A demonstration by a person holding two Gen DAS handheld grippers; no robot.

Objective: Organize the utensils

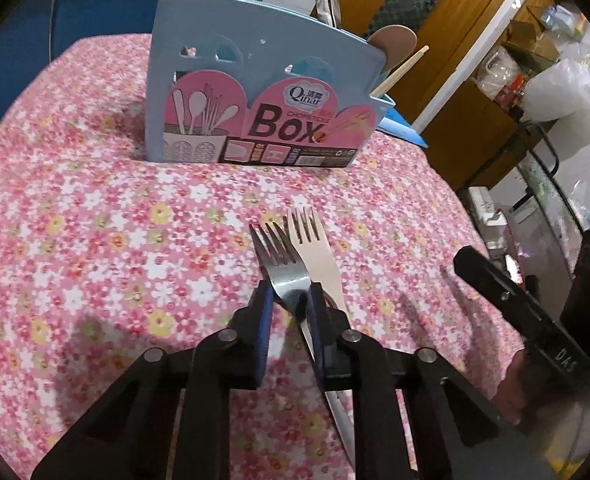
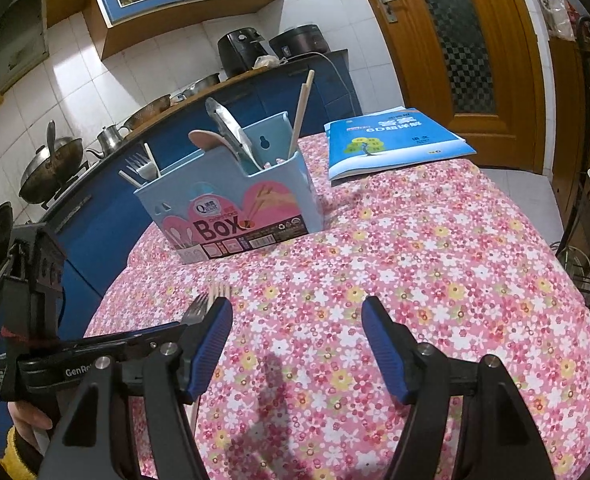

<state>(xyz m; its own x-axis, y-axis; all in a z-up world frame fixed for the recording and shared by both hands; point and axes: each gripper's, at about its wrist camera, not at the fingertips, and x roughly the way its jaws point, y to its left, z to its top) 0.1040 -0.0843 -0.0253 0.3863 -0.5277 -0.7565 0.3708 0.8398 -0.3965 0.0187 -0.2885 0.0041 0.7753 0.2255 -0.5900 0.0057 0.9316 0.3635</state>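
L gripper (image 1: 289, 298) pinching metal fork (image 1: 281, 260)
Wooden fork (image 1: 315, 256) lies just beside it on floral cloth (image 1: 95, 220); R gripper (image 2: 297, 320) jaws spread, nothing between; blue box (image 1: 255, 92) behind.

The left wrist view is taken from close above the flowered tablecloth (image 1: 95, 240), angled steeply down, with the blue utensil box (image 1: 255, 92) seen near at twelve o'clock. The right wrist view is set further back and tilted less steeply, the utensil box (image 2: 231, 200) lying at eleven o'clock. Box, tablecloth (image 2: 435, 280) and wooden door (image 2: 455, 20) are shared by both views.
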